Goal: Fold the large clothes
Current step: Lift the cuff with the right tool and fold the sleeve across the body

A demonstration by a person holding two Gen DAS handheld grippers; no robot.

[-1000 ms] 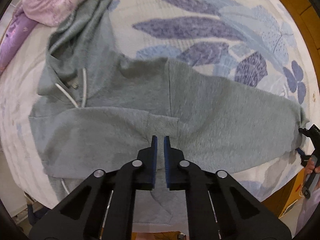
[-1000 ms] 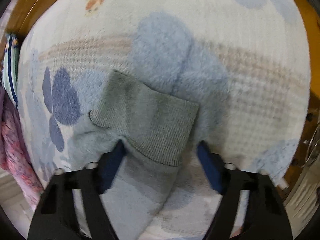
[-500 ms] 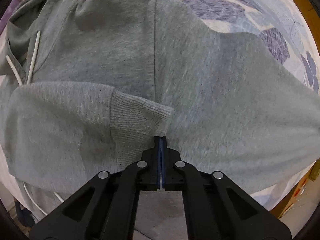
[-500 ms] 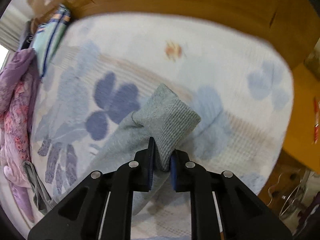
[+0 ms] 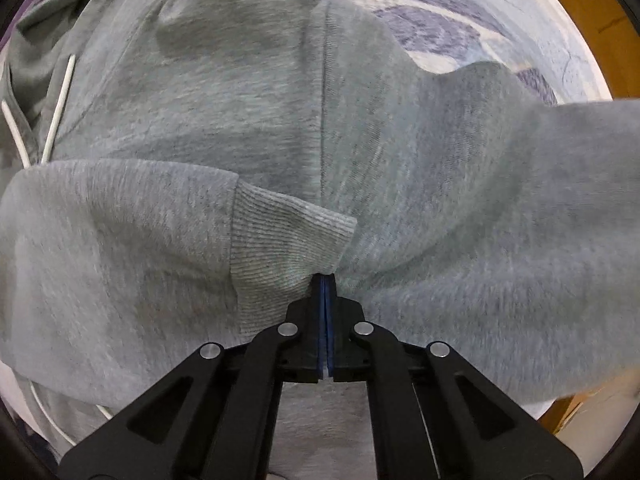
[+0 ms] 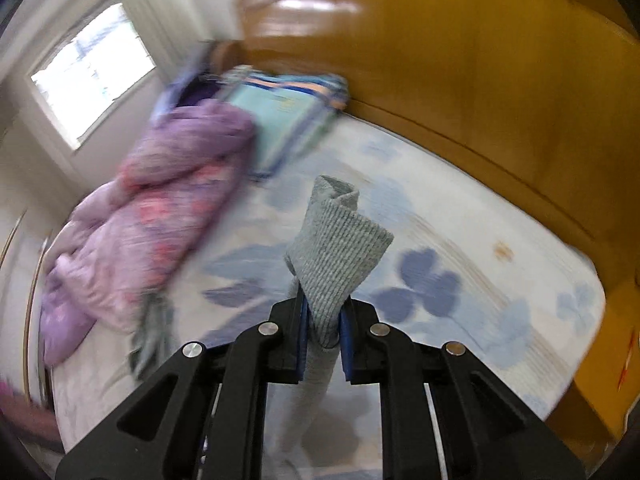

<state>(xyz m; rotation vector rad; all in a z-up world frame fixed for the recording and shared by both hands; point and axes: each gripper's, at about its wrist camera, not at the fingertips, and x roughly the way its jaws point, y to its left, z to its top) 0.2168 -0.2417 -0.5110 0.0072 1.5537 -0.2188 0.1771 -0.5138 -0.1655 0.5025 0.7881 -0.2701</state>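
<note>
A grey hoodie lies spread on the bed, white drawstrings at the left. One sleeve is folded across the body, its ribbed cuff just ahead of my left gripper. The left gripper is shut with its tips pressed at the cuff's edge; whether it pinches cloth is not clear. The other sleeve rises off the bed to the right. My right gripper is shut on that sleeve's ribbed cuff and holds it in the air above the bed.
The bed has a pale floral blanket. A purple-pink quilt and a teal striped pillow lie at the far side. A wooden headboard runs behind. A window is at the left.
My right gripper has lifted the cuff higher off the bed and tilted up toward the room. The free sleeve has risen on the right. My left gripper has stayed shut at the folded cuff.
</note>
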